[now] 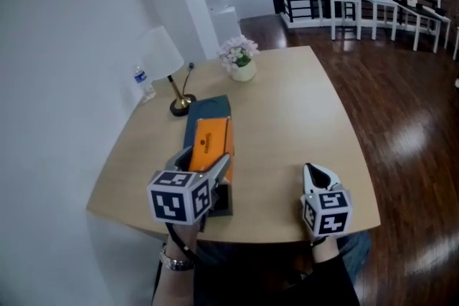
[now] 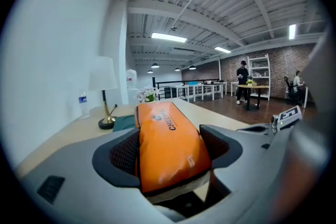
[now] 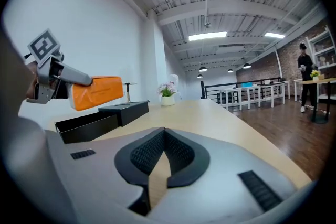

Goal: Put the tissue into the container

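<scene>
An orange tissue pack [image 2: 170, 147] sits squeezed between the two pads of my left gripper [image 2: 169, 150], which is shut on it. In the head view the tissue pack [image 1: 209, 143] hangs over the near left part of the table, with the left gripper [image 1: 203, 160] behind it. The right gripper view shows the pack [image 3: 97, 92] raised above an open black container [image 3: 86, 126]. A black lid [image 3: 126, 110] lies just beyond the container. My right gripper [image 3: 164, 132] is shut and empty, low over the table [image 1: 301, 118] near its front edge.
A lamp [image 1: 163, 57] with a brass foot, a water bottle [image 1: 143, 82] and a pot of flowers [image 1: 240, 57] stand at the table's far left, by the wall. White tables [image 1: 373, 7] and a railing stand across the wooden floor.
</scene>
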Demonstrator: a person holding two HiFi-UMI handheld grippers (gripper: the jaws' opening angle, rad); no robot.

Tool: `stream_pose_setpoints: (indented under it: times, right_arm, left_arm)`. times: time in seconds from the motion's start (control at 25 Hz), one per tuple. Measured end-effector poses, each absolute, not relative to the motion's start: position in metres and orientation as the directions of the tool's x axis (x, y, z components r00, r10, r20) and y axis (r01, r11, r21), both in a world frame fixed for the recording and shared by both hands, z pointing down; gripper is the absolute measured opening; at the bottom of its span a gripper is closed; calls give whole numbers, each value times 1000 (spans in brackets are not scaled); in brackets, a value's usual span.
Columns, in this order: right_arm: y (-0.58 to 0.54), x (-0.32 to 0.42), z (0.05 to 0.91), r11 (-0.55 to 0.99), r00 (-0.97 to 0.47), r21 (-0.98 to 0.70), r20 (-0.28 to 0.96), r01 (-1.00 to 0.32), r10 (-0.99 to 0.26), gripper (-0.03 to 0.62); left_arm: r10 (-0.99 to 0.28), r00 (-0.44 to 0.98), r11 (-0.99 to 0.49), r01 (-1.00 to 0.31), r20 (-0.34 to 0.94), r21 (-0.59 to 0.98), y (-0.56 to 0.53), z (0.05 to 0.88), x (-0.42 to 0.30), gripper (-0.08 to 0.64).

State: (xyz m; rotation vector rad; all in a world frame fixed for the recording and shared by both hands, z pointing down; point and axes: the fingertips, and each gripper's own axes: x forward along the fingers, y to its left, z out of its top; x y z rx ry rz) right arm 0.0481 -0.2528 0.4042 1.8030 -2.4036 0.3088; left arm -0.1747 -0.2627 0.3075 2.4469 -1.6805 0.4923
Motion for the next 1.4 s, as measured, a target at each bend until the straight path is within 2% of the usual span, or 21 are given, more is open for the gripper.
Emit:
stream_pose_setpoints:
  times: [0.2, 0.52, 0.6, 0.76, 0.88, 0.96, 1.04, 1.08, 1.2, 1.24, 1.4]
  right_arm:
    - [-255, 47, 404, 273, -286, -88, 217, -958, -934, 5]
    - [-256, 47, 405, 274, -287, -87, 217, -958, -933, 5]
    - [-257, 47, 405, 274, -287, -88, 217, -958, -933, 5]
    - [-256, 47, 404, 275, -287, -87, 219, -958, -933, 5]
    - [-256, 47, 404, 274, -287, -88, 216, -958, -933, 5]
    - [-257, 46, 404, 277, -290, -90, 215, -957, -933, 5]
    - [-258, 45, 404, 277, -291, -92, 214, -956, -933, 5]
    - [-258, 45, 404, 277, -290, -92, 214, -957, -933, 5]
    - [-258, 45, 404, 274, -287, -92, 218, -957, -933, 5]
    - [-257, 45, 404, 273, -287, -91, 219, -958, -933, 5]
    - [-254, 45, 406, 269, -283, -94, 222, -959, -933, 5]
  left_arm:
    - [-872, 273, -322, -945, 405, -56, -242, 342, -212, 368]
    - [-829, 221, -267, -964, 514, -17, -241, 392, -229, 371]
    - [-828, 198, -244, -969, 525, -20, -241, 399, -232, 396]
    - [-875, 142, -194, -979, 463, -67, -237, 374, -241, 500]
    - [-928, 210, -252, -963, 308, -101, -228, 313, -226, 502]
    - [-922, 347, -366, -926, 173, -92, -218, 272, -191, 476]
    - [-880, 464, -470, -881, 98, -51, -213, 261, -147, 295]
    - [-868, 487, -492, -870, 101, -37, -216, 272, -127, 201]
    - [-852, 488, -500, -866, 191, -18, -237, 336, -79, 20]
    - [-841, 493, -506, -862, 223, -4, -244, 358, -65, 2]
    - [-816, 494, -512, -859, 301, 23, -258, 413, -36, 2]
